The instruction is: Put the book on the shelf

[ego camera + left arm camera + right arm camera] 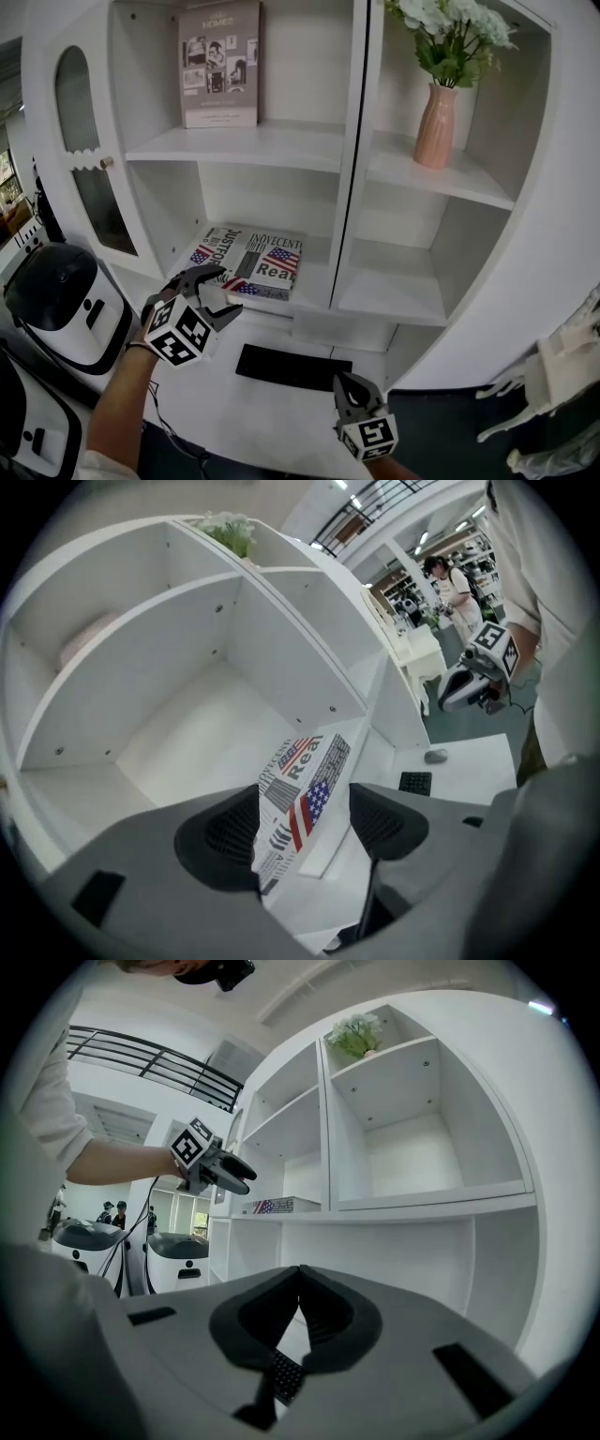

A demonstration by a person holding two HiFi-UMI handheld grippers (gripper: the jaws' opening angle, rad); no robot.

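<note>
Left edge: a white domed machine (pixel 61 300) stands beside the cabinet.
Left gripper (pixel 223 292): jaws spread apart at the near left corner of the book, empty, held just off the lower left shelf (pixel 314 281).
Book (pixel 251 261): lies flat on that lower left shelf, its flag-print cover up; its near edge shows between the open jaws.
Keyboard (pixel 292 366): black, on the white surface below the shelf.
Right gripper (pixel 347 384): nearer, low right, jaws pressed together on nothing.
Far right: a pink vase (pixel 436 127) of white flowers on the upper shelf.
</note>
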